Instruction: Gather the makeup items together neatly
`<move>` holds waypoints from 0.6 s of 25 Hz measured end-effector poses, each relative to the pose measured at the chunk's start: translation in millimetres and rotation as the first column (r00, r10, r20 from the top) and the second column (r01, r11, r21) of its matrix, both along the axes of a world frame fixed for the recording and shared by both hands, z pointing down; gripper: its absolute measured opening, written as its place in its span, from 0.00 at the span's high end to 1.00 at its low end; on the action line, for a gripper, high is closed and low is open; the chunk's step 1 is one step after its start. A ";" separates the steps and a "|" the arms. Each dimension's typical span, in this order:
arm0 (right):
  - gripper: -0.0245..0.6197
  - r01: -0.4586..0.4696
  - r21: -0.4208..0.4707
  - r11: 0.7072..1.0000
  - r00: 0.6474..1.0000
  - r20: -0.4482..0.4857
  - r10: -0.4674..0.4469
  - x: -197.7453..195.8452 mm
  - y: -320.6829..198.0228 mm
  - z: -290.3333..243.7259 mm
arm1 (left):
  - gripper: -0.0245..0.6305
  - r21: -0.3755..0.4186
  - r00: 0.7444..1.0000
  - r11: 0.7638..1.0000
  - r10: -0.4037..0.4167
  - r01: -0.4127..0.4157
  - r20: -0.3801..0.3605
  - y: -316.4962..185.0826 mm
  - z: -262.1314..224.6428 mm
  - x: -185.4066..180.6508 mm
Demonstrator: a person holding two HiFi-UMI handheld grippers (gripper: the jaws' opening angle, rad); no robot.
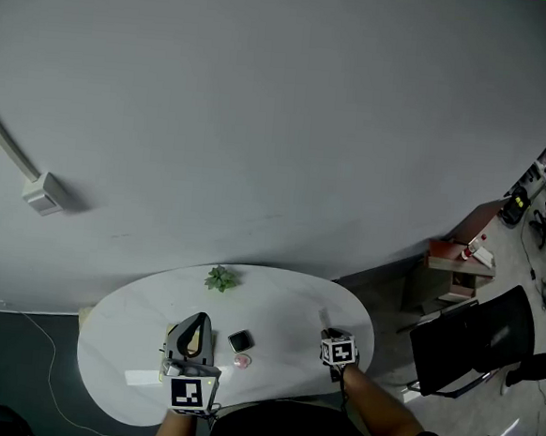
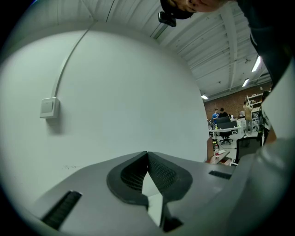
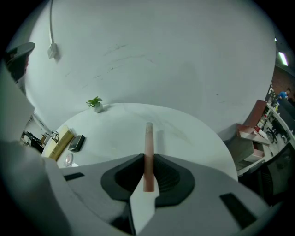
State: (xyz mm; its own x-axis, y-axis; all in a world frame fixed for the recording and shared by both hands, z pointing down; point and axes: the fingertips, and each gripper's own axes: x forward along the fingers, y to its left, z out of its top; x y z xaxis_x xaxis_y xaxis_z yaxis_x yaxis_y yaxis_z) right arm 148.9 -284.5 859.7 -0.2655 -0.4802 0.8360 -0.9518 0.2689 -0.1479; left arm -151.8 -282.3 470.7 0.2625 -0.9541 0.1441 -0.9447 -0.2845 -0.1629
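From where I stand, the left gripper [image 2: 147,156] and the right gripper [image 3: 148,159] look alike: pale grey moulded shells with dark slot-shaped recesses and black ribbed pads [image 2: 162,174] lining the jaws. Each carries a white cube [image 1: 191,394] printed with black square markers. The person wears a dark top [image 1: 275,435].

Ahead of your left gripper [image 2: 147,154] rises a plain grey wall [image 2: 129,83] with a switch box [image 2: 49,107]. Right of your right gripper [image 3: 147,159], past the white oval table [image 1: 285,303], stands a black office chair [image 1: 471,336].
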 end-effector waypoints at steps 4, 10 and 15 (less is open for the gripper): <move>0.83 -0.041 -0.008 0.999 0.999 -0.022 0.041 32.3 1.2 6.7 | 0.93 -0.005 1.000 1.000 0.000 0.000 -0.001 8.2 0.7 7.4; 0.83 -0.088 -0.008 0.996 0.995 -0.049 0.088 61.7 1.9 12.8 | 0.93 -0.016 1.000 1.000 -0.019 0.020 0.010 24.6 4.0 11.4; 0.83 -0.084 -0.012 0.996 0.995 -0.058 0.083 69.8 6.5 19.8 | 0.93 -0.015 0.999 0.999 -0.042 0.042 0.001 37.6 4.6 13.6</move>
State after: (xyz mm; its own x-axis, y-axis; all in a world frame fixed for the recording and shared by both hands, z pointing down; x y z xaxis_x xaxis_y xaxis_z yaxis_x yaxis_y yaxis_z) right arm 218.6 -278.0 879.5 -0.1762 -0.4865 0.8557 -0.9779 0.1862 -0.0955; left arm -138.2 -244.8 475.3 0.2226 -0.9619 0.1586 -0.9557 -0.2474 -0.1594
